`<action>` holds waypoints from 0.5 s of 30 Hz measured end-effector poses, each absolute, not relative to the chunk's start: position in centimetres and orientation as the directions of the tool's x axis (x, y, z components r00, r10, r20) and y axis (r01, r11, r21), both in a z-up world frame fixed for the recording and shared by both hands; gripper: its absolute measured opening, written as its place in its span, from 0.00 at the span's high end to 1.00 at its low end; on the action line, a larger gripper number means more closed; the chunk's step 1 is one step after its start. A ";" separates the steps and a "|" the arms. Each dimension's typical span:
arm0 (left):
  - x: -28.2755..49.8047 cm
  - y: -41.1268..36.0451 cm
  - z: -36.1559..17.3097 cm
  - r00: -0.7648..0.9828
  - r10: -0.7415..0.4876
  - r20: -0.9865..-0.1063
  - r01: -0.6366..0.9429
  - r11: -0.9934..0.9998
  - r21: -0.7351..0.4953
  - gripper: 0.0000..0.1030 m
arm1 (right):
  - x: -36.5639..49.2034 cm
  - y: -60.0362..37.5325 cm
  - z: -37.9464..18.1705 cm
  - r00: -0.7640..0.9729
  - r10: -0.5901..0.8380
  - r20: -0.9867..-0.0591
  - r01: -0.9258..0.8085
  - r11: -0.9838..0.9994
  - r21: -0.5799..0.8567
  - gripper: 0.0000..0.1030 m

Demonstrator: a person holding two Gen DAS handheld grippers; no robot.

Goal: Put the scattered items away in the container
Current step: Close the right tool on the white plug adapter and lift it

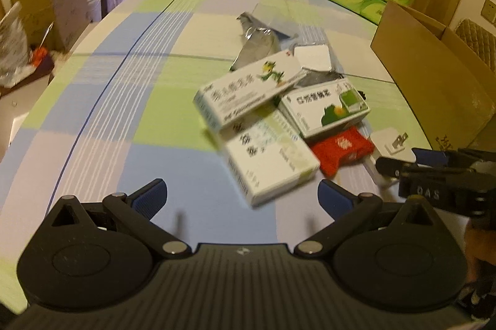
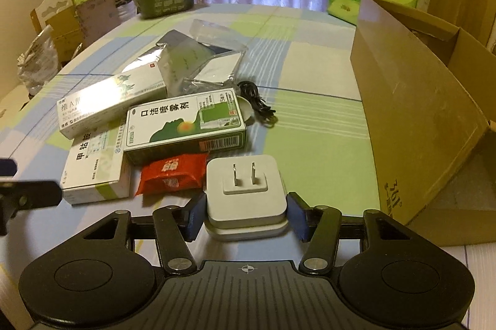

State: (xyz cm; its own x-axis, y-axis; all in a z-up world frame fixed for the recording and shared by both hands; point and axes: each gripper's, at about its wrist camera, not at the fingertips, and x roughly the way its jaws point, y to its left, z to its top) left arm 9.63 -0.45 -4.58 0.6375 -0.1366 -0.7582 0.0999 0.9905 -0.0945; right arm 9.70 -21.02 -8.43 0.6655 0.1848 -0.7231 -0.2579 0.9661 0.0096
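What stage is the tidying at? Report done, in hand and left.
Done: nothing shows as packed; the inside of the cardboard box is mostly hidden. In hand: the right gripper brackets the white plug adapter, fingers at its sides; a firm grip cannot be confirmed. The left gripper is open and empty. Left: three medicine boxes, the red packet, the foil bags and the black cable, all on the table.

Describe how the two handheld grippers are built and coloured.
Both the left gripper and right gripper are matte black, with ribbed bodies, two round side housings, silver pivot pins, angled linkage arms and blue ribbed pads on the jaws. No sleeve shows.
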 end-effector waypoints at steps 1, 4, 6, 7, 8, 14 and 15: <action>10.1 -0.7 -4.7 0.642 -0.141 -0.754 0.104 0.990 -0.097 0.01 | 9.8 -21.1 -8.5 0.668 0.187 -0.721 -0.257 0.966 0.013 0.44; 11.6 -1.2 -5.2 0.639 -0.142 -0.756 0.087 0.990 -0.112 0.01 | 10.3 -21.3 -8.6 0.674 0.189 -0.715 -0.260 0.965 0.009 0.44; 12.5 -1.6 -5.7 0.633 -0.140 -0.761 0.071 0.990 -0.123 0.01 | 10.5 -21.3 -8.6 0.677 0.186 -0.712 -0.263 0.965 0.001 0.43; 12.9 -1.8 -6.0 0.627 -0.144 -0.766 0.062 0.989 -0.135 0.01 | 10.5 -21.3 -8.7 0.677 0.185 -0.712 -0.265 0.964 -0.002 0.31; 13.3 -2.0 -6.3 0.622 -0.149 -0.769 0.052 0.987 -0.149 0.01 | 10.5 -21.3 -8.7 0.682 0.173 -0.711 -0.260 0.965 -0.015 0.22; 14.2 -3.5 -7.6 0.604 -0.113 -0.789 0.064 0.994 -0.094 0.19 | 10.6 -21.3 -8.9 0.678 0.180 -0.713 -0.265 0.964 -0.008 0.23; 14.2 -3.4 -7.7 0.600 -0.117 -0.791 0.070 0.993 -0.093 0.24 | 10.6 -21.3 -8.9 0.678 0.182 -0.712 -0.264 0.965 -0.004 0.24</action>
